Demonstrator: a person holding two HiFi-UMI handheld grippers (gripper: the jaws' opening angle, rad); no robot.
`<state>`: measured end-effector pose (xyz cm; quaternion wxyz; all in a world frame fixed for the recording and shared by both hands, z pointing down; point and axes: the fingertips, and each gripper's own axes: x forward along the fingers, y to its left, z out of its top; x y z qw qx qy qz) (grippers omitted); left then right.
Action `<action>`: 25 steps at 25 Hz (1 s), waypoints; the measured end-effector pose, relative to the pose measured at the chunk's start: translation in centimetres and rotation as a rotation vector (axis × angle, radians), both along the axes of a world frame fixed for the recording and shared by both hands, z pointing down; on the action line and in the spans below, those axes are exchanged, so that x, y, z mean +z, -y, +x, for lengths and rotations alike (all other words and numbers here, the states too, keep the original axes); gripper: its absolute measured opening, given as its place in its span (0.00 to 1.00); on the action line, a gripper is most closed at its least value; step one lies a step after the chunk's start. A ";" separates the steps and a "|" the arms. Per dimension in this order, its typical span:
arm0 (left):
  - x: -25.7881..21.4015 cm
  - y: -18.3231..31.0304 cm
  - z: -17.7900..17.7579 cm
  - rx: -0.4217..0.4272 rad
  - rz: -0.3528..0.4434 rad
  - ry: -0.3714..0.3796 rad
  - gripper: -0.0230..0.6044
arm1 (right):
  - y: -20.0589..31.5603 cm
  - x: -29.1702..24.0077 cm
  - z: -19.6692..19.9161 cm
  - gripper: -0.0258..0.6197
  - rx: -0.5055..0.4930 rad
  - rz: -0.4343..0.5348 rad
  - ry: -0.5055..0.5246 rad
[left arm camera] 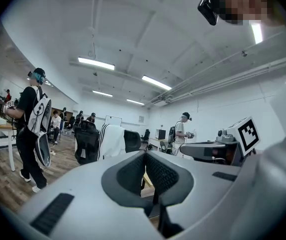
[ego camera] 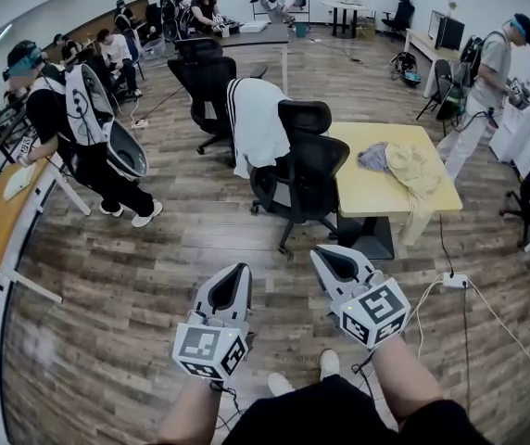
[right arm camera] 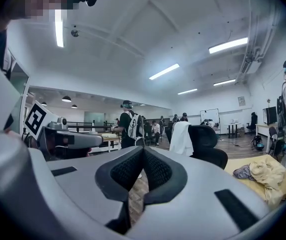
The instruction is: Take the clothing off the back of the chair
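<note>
The white striped clothing point(ego camera: 256, 119) is draped downward over the top edge of the chair point(ego camera: 307, 170), left of the bench point(ego camera: 367, 193). It is seen well ahead of the left claw point(ego camera: 235, 274) and right claw point(ego camera: 328, 260), both pinched together and empty; the left is judged marginally nearer.

Left grey plastic two-jaw gripper point(ego camera: 236, 276) held low in front of the body, pointing level and away from the person. Jaws together, black ribbed pads point(left arm camera: 133, 171) meeting at the tips, nothing between. Right grey plastic two-jaw gripper point(ego camera: 328, 260) near it, not touching, tipped slightly down; jaws also together, empty. Black-and-white square-marker cube point(ego camera: 209, 350) at rear of left gripper, second marker cube point(ego camera: 376, 311) at rear of right. Bare forearms point(ego camera: 191, 413) run back from both. Grippers roughly parallel.
</note>
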<state>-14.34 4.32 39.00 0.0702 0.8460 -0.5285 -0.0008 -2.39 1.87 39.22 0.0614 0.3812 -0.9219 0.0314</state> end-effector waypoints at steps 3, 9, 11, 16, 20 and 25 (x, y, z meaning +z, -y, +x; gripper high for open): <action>-0.1 0.1 -0.8 0.004 0.005 -0.003 0.07 | 0.3 -0.1 -0.8 0.06 0.007 0.004 0.000; -0.2 0.0 -2.1 0.016 0.018 0.008 0.07 | 0.6 -0.4 -1.8 0.06 0.026 0.014 0.012; -0.1 0.3 -2.3 0.013 0.015 0.007 0.07 | 0.9 -0.3 -2.0 0.06 0.026 0.015 0.013; -0.1 1.5 -2.7 0.005 0.011 0.014 0.07 | 2.6 -0.4 -2.1 0.06 0.025 0.014 0.018; 0.0 2.9 -2.5 -0.007 0.008 0.012 0.07 | 4.1 -0.3 -1.9 0.06 0.014 0.011 0.022; 0.0 5.3 -1.6 -0.024 0.005 0.017 0.07 | 7.0 -0.5 -0.9 0.06 0.007 0.010 0.034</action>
